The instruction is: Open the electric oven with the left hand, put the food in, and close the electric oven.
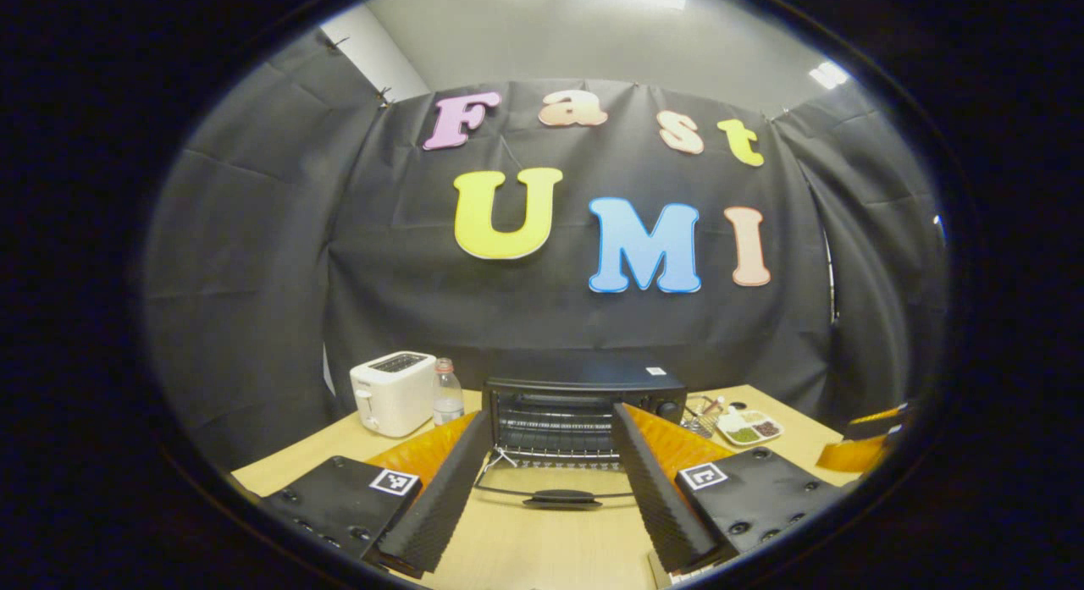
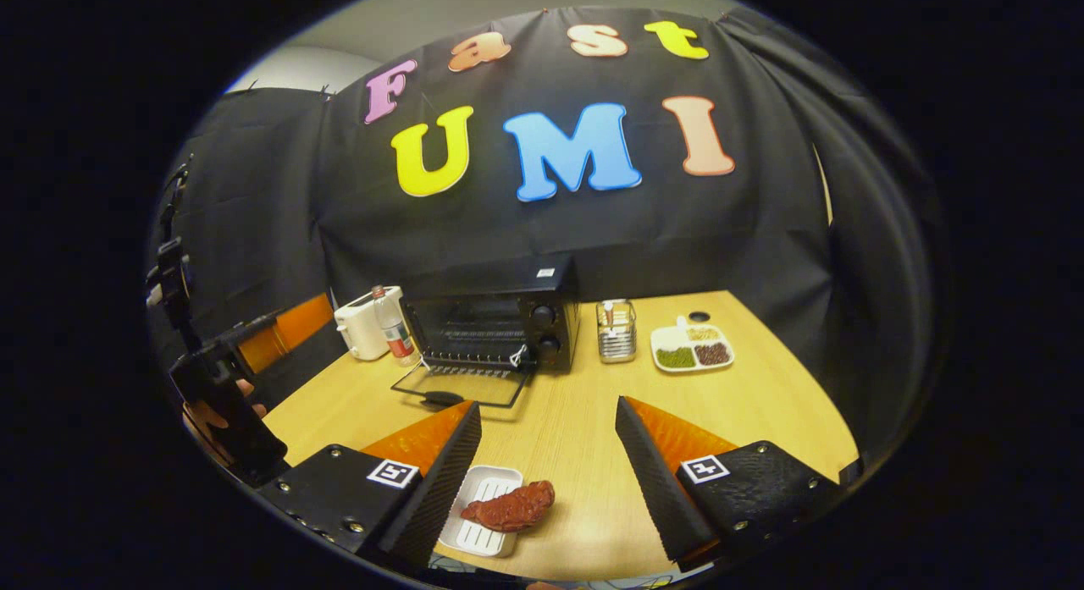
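Oven [image 2: 495, 323] door [image 2: 461, 385] lies flat open; left gripper [image 1: 550, 480] spread wide facing it, right gripper [image 2: 546, 471] released, meat [image 2: 508, 507] on tray [image 2: 474, 535] at seven o'clock

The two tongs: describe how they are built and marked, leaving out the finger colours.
Each of the tongs, left tongs and right tongs, has two long wedge-shaped fingers with ribbed inner faces. The fingers sit on black blocks with screws, and each block carries a small square black-and-white marker.

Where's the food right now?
In the right gripper view, the reddish piece of food lies on the white tray on the table, between the open right gripper fingers, well short of the open oven.
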### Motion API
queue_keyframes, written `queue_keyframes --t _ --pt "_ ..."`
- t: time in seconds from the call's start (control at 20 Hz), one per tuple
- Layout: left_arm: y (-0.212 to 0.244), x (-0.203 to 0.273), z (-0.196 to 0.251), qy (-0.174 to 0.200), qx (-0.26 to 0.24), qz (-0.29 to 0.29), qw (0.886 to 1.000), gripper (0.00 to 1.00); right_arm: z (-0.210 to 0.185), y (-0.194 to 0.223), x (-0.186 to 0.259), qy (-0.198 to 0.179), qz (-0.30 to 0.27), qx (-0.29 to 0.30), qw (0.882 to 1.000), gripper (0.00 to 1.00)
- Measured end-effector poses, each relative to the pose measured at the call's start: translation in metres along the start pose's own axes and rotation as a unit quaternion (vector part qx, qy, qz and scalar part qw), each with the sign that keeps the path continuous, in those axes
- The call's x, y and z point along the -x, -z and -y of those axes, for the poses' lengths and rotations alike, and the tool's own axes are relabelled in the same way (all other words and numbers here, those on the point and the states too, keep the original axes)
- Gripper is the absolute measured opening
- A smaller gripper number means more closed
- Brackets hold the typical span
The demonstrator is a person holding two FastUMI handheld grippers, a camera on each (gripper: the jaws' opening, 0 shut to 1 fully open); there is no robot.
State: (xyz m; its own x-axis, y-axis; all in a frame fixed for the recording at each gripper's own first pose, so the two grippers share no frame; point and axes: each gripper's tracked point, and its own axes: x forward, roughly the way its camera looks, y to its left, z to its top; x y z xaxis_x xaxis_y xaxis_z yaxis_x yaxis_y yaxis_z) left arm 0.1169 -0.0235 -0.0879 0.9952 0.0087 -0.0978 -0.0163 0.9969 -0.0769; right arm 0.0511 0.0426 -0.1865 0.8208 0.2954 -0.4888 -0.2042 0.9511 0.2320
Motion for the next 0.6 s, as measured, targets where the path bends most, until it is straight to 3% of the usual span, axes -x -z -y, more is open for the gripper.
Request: queue_keyframes --t 0.25,0.6 --pt "-0.015 0.014 -0.014 -0.011 -0.012 0.010 1.000 0.97 -0.011 0.043 -0.016 -0.034 -0.080 -0.067 0.994 0.98" --pt "-0.019 0.029 -0.032 -0.029 -0.010 0.010 0.999 0.99 -0.009 0.085 -0.033 -0.038 -0.147 -0.106 0.983 0.98"
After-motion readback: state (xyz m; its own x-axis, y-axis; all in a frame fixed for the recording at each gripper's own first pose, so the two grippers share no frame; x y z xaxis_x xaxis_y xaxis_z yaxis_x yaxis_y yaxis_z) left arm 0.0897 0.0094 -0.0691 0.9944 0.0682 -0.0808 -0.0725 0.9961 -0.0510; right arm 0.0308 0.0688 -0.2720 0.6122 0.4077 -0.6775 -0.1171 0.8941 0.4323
